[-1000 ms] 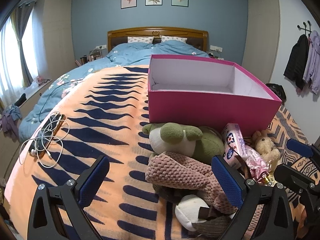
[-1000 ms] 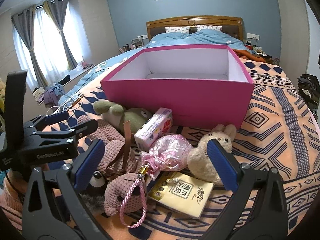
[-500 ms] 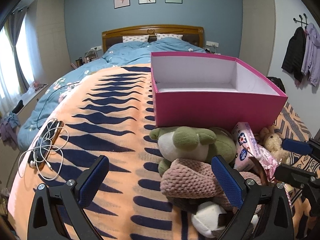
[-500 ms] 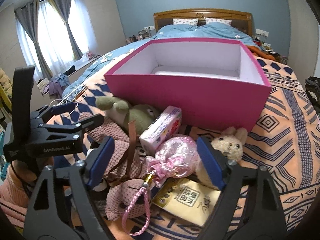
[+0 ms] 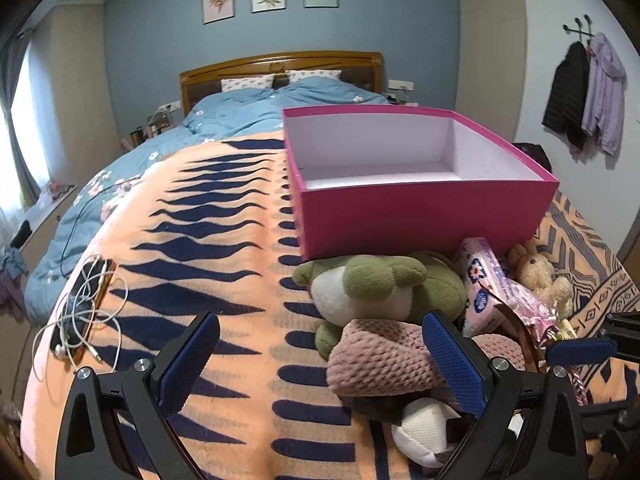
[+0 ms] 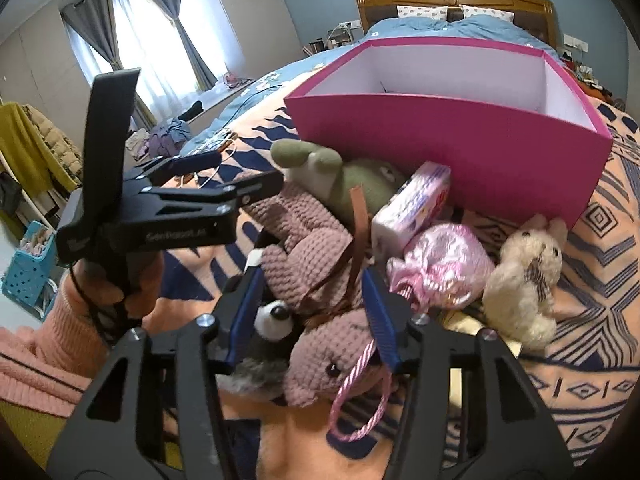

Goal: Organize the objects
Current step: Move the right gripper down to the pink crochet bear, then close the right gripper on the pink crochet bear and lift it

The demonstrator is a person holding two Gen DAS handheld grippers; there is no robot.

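Note:
An empty pink box point(image 5: 420, 208) stands on the bed, also in the right wrist view point(image 6: 460, 128). A pile lies in front of it: green plush point(image 5: 380, 292), pink knitted plush point(image 6: 308, 248), tissue pack point(image 6: 412, 204), pink satin pouch point(image 6: 444, 264), cream bunny point(image 6: 524, 276), small panda plush point(image 6: 272, 316). My right gripper point(image 6: 314, 308) has its jaws partly closed around the knitted plush and its brown strap; contact is unclear. My left gripper point(image 5: 320, 364) is open and empty, over the blanket at the pile's left edge.
A phone with tangled white earphones point(image 5: 84, 312) lies on the orange patterned blanket point(image 5: 208, 248) at the left. Blue duvet and headboard are behind the box. A yellow packet lies under the pouch point(image 6: 456, 320). Coats hang on the right wall point(image 5: 584, 92).
My right gripper moved left, down onto the knitted plush, and its jaws narrowed from wide open. The left gripper shifted left, staying open.

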